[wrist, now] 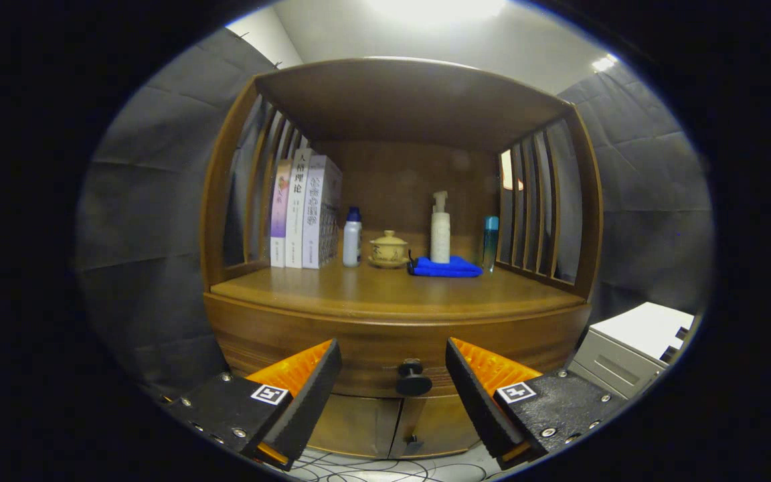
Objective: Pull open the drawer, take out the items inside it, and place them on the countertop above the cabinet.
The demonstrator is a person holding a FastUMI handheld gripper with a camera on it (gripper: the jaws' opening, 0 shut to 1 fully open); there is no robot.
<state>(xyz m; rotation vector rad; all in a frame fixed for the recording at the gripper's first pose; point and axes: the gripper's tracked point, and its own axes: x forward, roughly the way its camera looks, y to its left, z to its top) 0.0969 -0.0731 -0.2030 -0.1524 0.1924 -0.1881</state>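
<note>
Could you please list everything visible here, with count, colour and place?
Cabinet: one, brown wood, ahead.
Drawer knob: one, dark, on the closed drawer front, between the fingers and beyond them.
Books: three, white and purple, upright at the countertop's left.
Small bottle: one, white with blue cap, beside the books.
Lidded cup: one, tan, centre.
Pump bottle: one, white.
Cloth: one, blue, folded, below the pump bottle.
Teal bottle: one, right.
Grey unit: one, right of the cabinet.
Gripper: one, fingers open.
</note>
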